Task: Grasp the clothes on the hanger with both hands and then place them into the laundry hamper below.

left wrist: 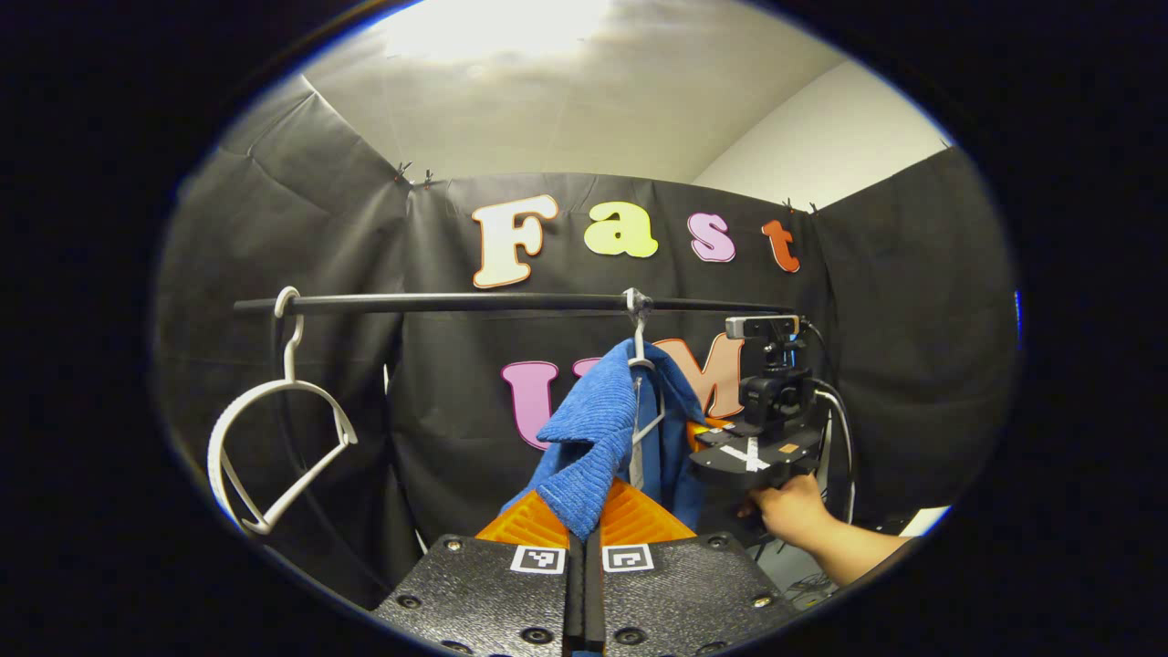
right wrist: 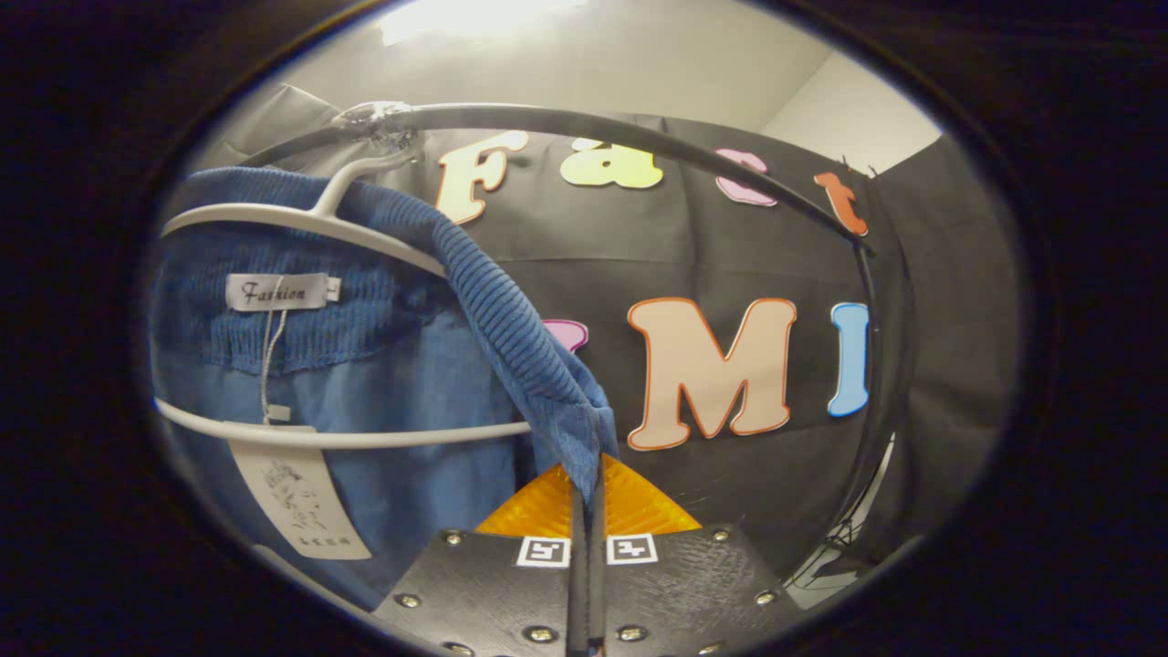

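Note:
A blue ribbed garment (left wrist: 598, 429) hangs on a white hanger (left wrist: 643, 383) from the black rail (left wrist: 474, 302). My left gripper (left wrist: 584, 525) is shut on one edge of the cloth, pulled toward me. The right gripper (left wrist: 753, 452) shows farther right beside the garment, held by a hand (left wrist: 794, 511). In the right gripper view the blue garment (right wrist: 392, 365) drapes over the white hanger (right wrist: 301, 224), with a sewn label and paper tag (right wrist: 297, 502). My right gripper (right wrist: 587, 511) is shut on the garment's ribbed corner.
A second, bare white hanger (left wrist: 274, 438) hangs at the rail's left end. The black rail (right wrist: 639, 132) curves overhead in the right gripper view. Black cloth walls close in behind and on both sides. Cables (left wrist: 839, 429) trail by the right gripper.

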### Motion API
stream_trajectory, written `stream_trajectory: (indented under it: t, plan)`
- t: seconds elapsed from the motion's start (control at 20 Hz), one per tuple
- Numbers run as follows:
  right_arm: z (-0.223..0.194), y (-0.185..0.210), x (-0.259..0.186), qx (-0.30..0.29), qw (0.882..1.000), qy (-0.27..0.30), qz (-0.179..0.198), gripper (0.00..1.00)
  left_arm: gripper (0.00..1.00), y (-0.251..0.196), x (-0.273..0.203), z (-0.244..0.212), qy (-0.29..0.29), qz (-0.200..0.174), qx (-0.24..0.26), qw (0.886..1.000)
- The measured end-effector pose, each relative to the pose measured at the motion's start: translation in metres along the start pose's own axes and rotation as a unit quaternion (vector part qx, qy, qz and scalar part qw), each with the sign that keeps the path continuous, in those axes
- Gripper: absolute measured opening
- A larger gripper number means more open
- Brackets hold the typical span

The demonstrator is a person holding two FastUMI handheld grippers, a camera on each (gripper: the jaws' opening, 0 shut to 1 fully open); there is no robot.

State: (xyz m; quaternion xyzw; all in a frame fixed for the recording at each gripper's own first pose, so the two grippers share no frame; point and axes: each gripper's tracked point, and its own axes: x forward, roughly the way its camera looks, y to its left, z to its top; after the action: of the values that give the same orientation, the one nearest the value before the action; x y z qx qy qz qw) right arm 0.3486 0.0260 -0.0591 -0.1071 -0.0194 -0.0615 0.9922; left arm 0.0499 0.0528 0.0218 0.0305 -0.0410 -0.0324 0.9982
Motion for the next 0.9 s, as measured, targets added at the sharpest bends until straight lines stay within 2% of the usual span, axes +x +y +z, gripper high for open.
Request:
stream_trajectory:
  t: [0.15,0.5,0.65,0.9]
  plan:
    - [0.014,-0.011,0.01,-0.022,0.999,-0.027,-0.017,0.0,0.02,0.013,0.0,0.006,-0.002,0.008,0.025,1.0]
    - [0.037,-0.032,0.045,-0.066,0.994,-0.082,-0.033,0.0,0.01,0.059,0.014,0.026,-0.015,0.058,0.112,0.992]
    - [0.038,-0.042,0.069,-0.066,0.993,-0.091,-0.034,0.0,0.01,0.059,0.037,0.008,0.006,0.064,0.116,0.991]
    - [0.019,-0.047,0.104,-0.064,0.995,-0.073,-0.015,0.0,0.01,0.064,0.066,-0.009,0.006,0.074,0.09,0.993]
